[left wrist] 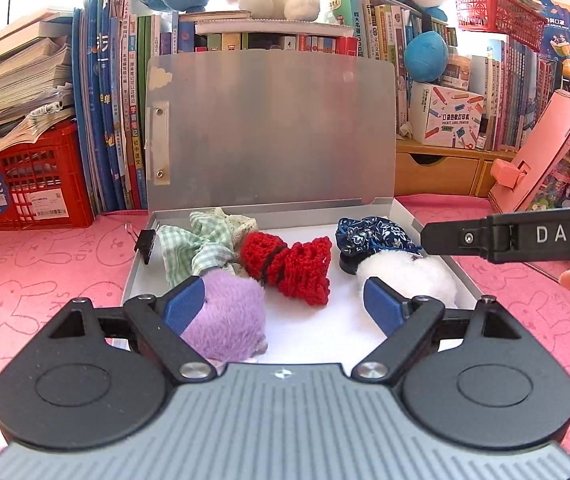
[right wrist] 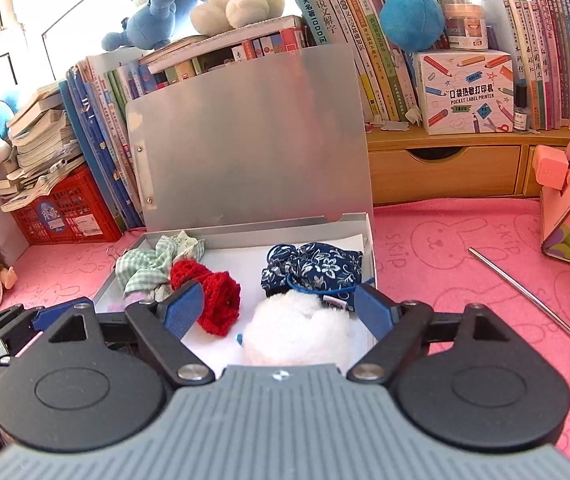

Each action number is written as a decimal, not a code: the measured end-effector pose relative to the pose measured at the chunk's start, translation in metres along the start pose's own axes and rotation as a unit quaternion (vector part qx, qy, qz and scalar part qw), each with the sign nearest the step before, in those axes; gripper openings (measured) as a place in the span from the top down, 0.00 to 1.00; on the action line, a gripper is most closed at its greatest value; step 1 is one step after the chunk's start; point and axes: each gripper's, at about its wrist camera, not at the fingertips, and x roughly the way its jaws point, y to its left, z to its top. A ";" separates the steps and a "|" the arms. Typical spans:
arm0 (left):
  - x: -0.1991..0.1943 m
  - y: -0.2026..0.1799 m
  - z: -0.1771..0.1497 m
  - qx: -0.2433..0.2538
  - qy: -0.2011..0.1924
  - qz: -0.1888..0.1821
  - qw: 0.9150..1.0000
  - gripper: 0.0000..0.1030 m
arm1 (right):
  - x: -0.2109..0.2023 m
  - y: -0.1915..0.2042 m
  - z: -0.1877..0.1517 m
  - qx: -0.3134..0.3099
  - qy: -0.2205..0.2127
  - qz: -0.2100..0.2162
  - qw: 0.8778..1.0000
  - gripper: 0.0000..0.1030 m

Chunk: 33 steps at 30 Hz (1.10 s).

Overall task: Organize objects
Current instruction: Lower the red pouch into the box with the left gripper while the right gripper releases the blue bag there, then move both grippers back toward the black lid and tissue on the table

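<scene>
Hovering tongs: left gripper (left wrist: 281,304) and right gripper (right wrist: 279,312) both stood apart, nothing clamped.
Tin (left wrist: 405,208): lid up, scrunchies inside.
White puff (right wrist: 297,332): directly under right gripper, nearer it.
Purple puff (left wrist: 225,312): beside left pad.

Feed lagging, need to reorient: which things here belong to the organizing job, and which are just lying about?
Job: open tin box, green gingham scrunchie, red crochet bow, navy floral scrunchie, white pompom, purple pompom.
Lying about: metal straw, binder clip, books.

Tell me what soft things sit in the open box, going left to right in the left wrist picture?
Green checked cloth scrunchie → fluffy purple pompom → red crocheted bow → fluffy white pompom.
</scene>
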 end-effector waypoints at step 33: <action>-0.141 0.017 -0.092 -0.028 -0.020 0.008 0.999 0.12 | -0.133 0.007 -0.138 -0.067 -0.027 -0.076 0.994 0.13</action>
